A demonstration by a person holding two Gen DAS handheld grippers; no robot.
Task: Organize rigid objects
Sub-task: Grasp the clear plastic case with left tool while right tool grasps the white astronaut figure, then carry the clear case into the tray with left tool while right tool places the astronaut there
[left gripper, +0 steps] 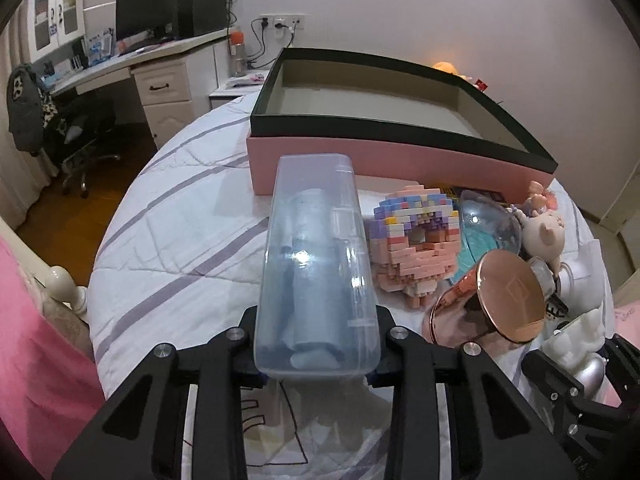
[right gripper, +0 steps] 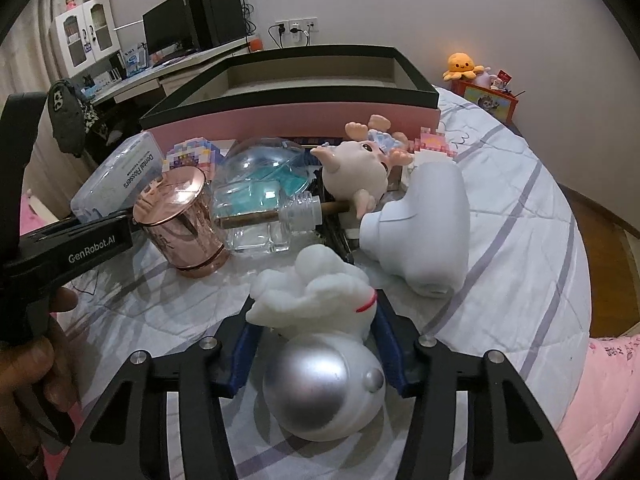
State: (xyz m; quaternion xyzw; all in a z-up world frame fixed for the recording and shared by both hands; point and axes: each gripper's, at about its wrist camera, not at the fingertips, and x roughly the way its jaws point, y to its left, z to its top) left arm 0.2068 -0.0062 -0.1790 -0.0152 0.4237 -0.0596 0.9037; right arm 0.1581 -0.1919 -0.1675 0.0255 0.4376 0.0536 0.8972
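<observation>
My left gripper (left gripper: 316, 364) is shut on a clear plastic dental flosser box (left gripper: 316, 264), held above the bed and pointing at the open pink box with a black rim (left gripper: 400, 160). The flosser box also shows in the right wrist view (right gripper: 120, 176). My right gripper (right gripper: 320, 344) is shut on a white astronaut figure with a silver helmet (right gripper: 320, 380), low over the bedsheet. The pink box (right gripper: 288, 120) stands beyond the pile of objects and looks empty inside.
On the striped sheet lie a rose-gold cup (right gripper: 180, 220), a brick-built toy (left gripper: 416, 248), a clear dome (right gripper: 260, 176), a glass bottle (right gripper: 280, 224), a pig doll (right gripper: 360, 176) and a white device (right gripper: 428, 224). A desk with a monitor (left gripper: 144, 16) stands far left.
</observation>
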